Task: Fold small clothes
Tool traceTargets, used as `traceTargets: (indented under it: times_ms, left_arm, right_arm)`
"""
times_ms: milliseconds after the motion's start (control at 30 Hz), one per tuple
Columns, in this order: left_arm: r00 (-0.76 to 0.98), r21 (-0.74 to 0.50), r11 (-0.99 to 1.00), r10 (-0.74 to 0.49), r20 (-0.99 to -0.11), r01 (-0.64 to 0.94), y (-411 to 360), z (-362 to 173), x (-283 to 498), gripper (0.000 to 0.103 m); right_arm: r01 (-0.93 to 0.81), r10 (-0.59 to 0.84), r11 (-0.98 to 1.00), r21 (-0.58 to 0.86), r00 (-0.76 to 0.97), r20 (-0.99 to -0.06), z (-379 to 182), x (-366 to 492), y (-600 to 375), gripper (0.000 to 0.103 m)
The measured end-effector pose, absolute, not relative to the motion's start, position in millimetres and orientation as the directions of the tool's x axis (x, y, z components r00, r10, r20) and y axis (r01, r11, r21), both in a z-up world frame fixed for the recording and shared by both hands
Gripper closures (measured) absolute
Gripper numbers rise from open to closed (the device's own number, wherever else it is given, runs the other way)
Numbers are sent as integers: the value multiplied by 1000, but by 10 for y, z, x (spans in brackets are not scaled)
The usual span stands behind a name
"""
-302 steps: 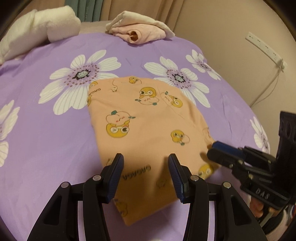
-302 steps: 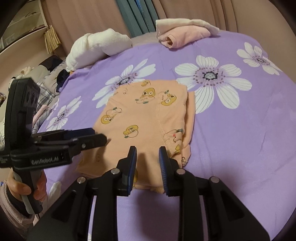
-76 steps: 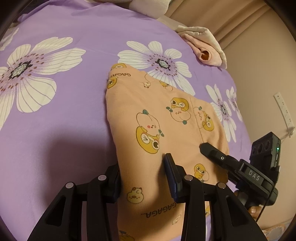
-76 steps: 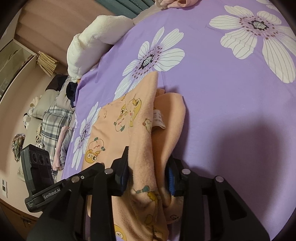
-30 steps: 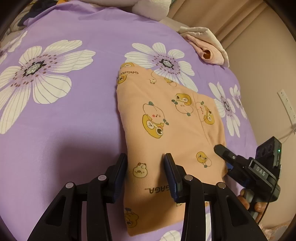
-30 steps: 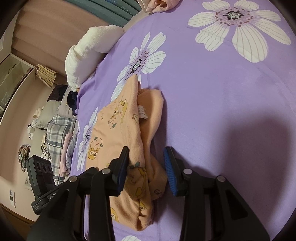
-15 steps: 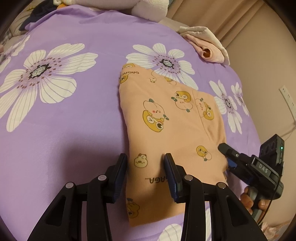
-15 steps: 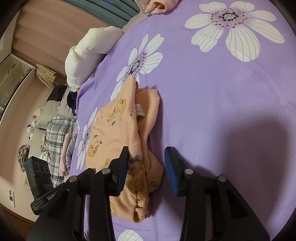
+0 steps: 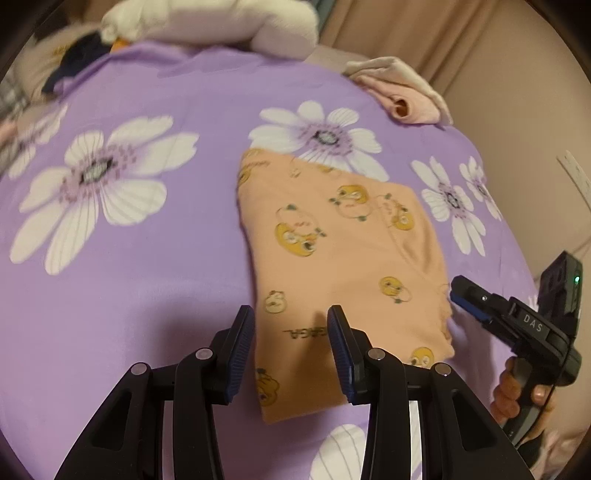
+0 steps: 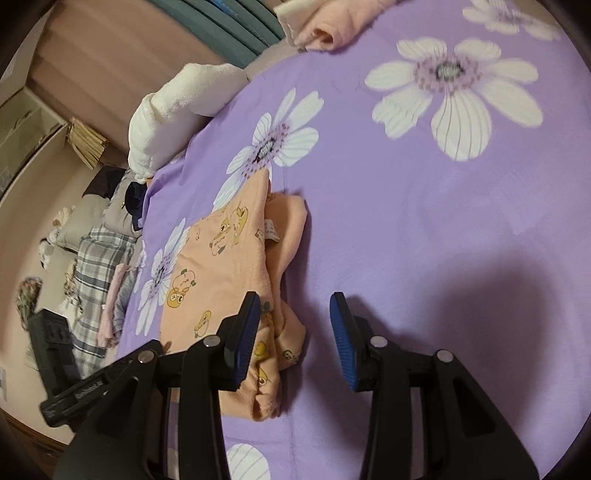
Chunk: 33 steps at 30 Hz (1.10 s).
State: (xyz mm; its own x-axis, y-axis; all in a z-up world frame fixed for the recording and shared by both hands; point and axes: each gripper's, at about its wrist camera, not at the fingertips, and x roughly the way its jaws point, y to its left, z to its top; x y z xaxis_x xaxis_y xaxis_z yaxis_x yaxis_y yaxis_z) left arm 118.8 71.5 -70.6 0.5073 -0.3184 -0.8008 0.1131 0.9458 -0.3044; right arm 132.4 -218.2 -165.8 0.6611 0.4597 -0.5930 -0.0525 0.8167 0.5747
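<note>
A folded peach garment with yellow cartoon prints point(image 9: 343, 266) lies flat on the purple flowered bedspread point(image 9: 155, 266). In the right wrist view the garment point(image 10: 236, 280) lies left of centre with its thick folded edge facing me. My left gripper point(image 9: 291, 332) is open and empty, hovering over the garment's near edge. My right gripper point(image 10: 295, 328) is open and empty, its left finger over the garment's folded edge. The right gripper also shows in the left wrist view point(image 9: 465, 295) at the garment's right side.
A rolled pink and cream garment point(image 9: 402, 96) lies at the far edge of the bed. A white plush blanket point(image 9: 210, 22) sits at the back. A plaid cloth pile point(image 10: 96, 266) lies on the floor to the left. A wall point(image 9: 517, 92) stands on the right.
Both grippers have let go of the garment and pulled back from it. The right jaws have opened wider. The garment now lies flat in its folded shape.
</note>
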Motion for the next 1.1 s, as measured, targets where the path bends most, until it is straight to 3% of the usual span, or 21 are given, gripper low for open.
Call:
traceTargets:
  times_ms: [167,333,400,600,667,733,767,967,1100]
  left_arm:
    - [516,-253,955,-298,-803,156,536,-766,1111,64]
    - [533,-155,974,-219,-817,164,400,-920,1053,64]
    - [528,-162,973,-226,-819,164,404,-908,1033,64]
    - [536,-196,970,-243,-809,145,472,-720,855,64]
    - [548,-193,971,-238,-802,139,474,-632,778,49]
    - [560,-177,975,-221,-798,133,475,-542,701,36]
    - [566,-173,976,-220,-795,136,478,-487,655,30]
    - [568,-143,984,-179,-803,108,517,-308,481,13]
    - [584,-145,987,-159,-796,71,582,-209,369,9]
  right_arm:
    - [-170,458,857,487,685,-567,-1508,1114,-1980,63]
    - [-211,411,907,366,634,-655,-1673,1115,-1691,63]
    - [-187,386,919,348,616,-687,-1762,1170,-1672,63]
    - [-203,375,924,324,641,-670,-1591,993,-1669,63]
    - [-224,369,929,296,649,-666,-1478,885,-1622,58]
    - [-233,345,938,255,663,-664,-1372,762,-1568,39]
    - [-235,333,943,237,671,-663,-1319,713,-1544,35]
    - [-215,263,964,154,723,-638,-1052,459,-1478,13]
    - [-214,257,966,143,749,-611,-914,307,-1479,0]
